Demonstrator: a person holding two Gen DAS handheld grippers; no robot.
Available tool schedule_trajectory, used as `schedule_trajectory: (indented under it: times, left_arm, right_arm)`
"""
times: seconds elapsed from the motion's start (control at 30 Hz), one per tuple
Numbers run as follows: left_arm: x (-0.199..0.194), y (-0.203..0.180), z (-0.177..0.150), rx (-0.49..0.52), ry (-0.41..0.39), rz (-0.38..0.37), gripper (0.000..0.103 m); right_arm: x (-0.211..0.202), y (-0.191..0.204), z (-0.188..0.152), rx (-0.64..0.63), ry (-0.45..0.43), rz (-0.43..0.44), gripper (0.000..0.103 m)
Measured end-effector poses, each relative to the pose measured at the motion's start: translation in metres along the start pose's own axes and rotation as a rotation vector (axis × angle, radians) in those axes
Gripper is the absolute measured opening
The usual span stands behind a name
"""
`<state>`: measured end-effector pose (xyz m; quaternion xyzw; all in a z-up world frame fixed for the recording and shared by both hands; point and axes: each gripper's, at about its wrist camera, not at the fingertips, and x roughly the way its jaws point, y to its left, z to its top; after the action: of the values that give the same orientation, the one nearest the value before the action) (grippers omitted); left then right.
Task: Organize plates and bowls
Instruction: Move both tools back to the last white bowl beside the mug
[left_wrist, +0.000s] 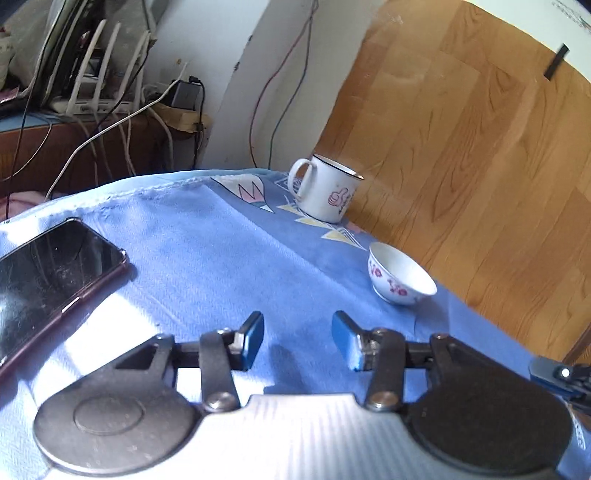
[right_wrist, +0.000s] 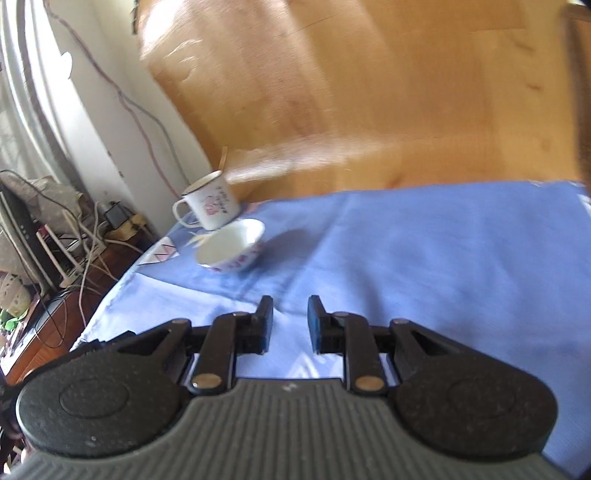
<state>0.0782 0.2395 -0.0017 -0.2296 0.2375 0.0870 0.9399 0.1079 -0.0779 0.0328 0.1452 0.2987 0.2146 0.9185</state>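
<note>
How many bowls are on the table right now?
1. The floral bowl sits upright on the blue cloth, just in front of the white mug. Others may be outside view.

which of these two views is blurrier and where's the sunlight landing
Right wrist view: motion-smeared, bowl and mug soft. Left wrist view: sharper, sunlight patches on the blue cloth, glare off the phone screen, fisheye bends the table edge.

A white mug (left_wrist: 327, 192) with a dark rim and a pink thumbs-up picture stands near the edge of the blue cloth (left_wrist: 207, 251). A dark phone (left_wrist: 51, 284) lies flat on the cloth, well apart from the mug. White cables (left_wrist: 110, 129) hang behind the table.
</note>
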Motion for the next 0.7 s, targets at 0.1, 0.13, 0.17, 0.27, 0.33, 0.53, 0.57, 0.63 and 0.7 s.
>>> schedule_trajectory:
  times: [0.1,0.13,0.17,0.27,0.33,0.53,0.57,0.63,0.7]
  left_arm:
    - [0.0,-0.001,0.0,0.013,-0.002,-0.012,0.042]
    - [-0.002,-0.003,-0.001,0.025,-0.008,-0.011,0.042]
    - [-0.004,-0.003,-0.003,0.04,-0.016,-0.016,0.042]
    - [-0.004,-0.008,-0.004,0.076,-0.033,-0.01,0.045]
    - [-0.004,-0.01,-0.004,0.085,-0.04,-0.011,0.045]
    - [-0.005,-0.004,-0.002,0.052,-0.044,-0.037,0.045]
    - [-0.004,-0.004,-0.002,0.046,-0.04,-0.039,0.045]
    - [-0.003,-0.003,-0.001,0.043,-0.03,-0.042,0.045]
    - [-0.003,-0.003,-0.002,0.045,-0.029,-0.047,0.045]
  right_arm:
    - [0.01,0.006,0.005,-0.017,-0.004,0.016,0.024]
    - [0.013,0.007,0.006,-0.02,-0.003,0.016,0.024]
    - [0.017,0.005,0.008,-0.019,-0.001,0.015,0.024]
    - [0.025,0.002,0.014,-0.007,0.003,0.014,0.024]
    - [0.028,0.0,0.018,-0.001,0.011,0.014,0.024]
    - [0.059,0.001,0.039,0.0,0.06,0.033,0.026]
    - [0.066,0.001,0.042,0.007,0.07,0.035,0.027]
    - [0.083,-0.001,0.049,0.031,0.097,0.037,0.032]
    - [0.099,-0.004,0.057,0.067,0.125,0.055,0.032]
